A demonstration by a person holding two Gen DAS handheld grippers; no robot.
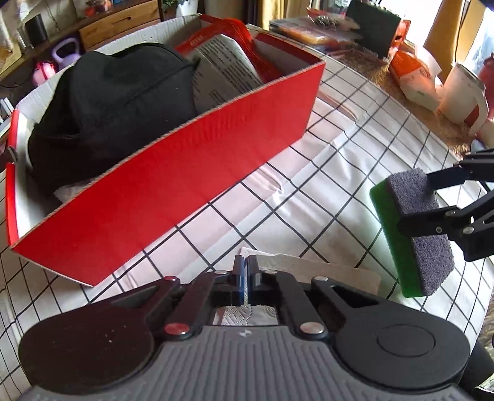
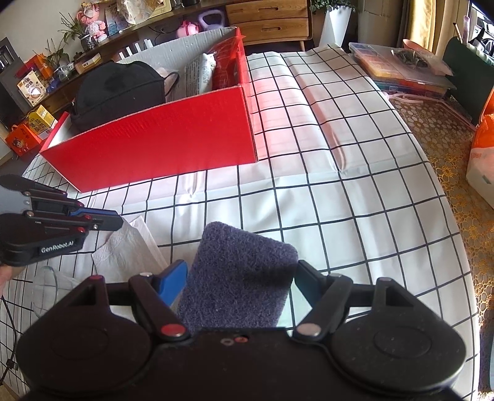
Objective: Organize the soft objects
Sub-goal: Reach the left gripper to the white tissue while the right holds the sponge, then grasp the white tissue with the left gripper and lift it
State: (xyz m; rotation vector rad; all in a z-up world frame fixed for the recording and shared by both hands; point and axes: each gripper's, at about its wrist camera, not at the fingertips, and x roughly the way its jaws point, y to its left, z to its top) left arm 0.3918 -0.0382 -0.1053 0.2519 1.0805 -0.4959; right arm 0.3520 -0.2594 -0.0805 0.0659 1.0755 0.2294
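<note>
Holding black bag (image 1: 117, 101), printed pouch (image 1: 222, 74): red box (image 1: 173, 172).

A white black-grid cloth (image 2: 339, 197) covers the surface — on it a red box (image 2: 173, 148) and a paper towel (image 2: 129, 243).

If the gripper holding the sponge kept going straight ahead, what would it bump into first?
Probably the checked tablecloth: the right gripper, gripping the sponge, points down at bare cloth, right of the red box. Depth is unclear.

A home living room: wooden drawer cabinet (image 2: 267, 23), cluttered shelf (image 2: 46, 71), potted plant (image 2: 335, 18), checked tablecloth (image 2: 339, 200).
</note>
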